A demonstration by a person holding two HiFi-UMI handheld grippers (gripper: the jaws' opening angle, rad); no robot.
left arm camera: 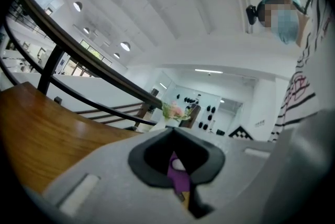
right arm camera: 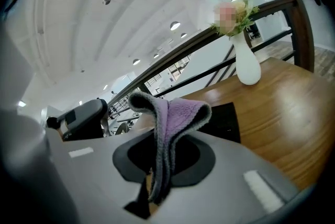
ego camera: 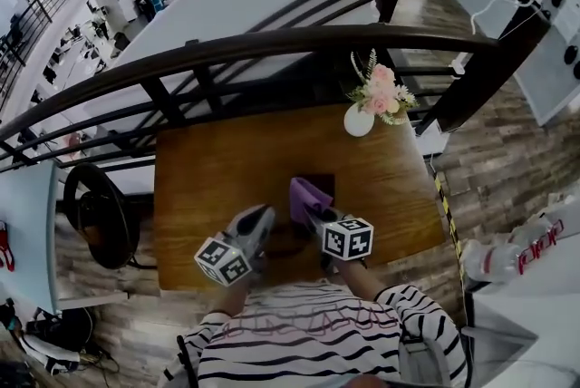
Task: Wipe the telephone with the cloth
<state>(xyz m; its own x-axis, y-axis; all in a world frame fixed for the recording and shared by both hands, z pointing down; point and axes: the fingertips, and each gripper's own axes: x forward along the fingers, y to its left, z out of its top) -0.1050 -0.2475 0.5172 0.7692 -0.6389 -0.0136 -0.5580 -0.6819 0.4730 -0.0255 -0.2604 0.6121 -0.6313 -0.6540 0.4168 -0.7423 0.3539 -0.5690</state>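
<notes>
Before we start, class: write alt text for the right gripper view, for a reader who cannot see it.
The right hand-held gripper pinches a folded purple cloth above a wooden table; a white vase of flowers stands beyond.

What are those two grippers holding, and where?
The right gripper pinches the purple cloth by a bunched fold; whether the left gripper holds anything cannot be told.
</notes>
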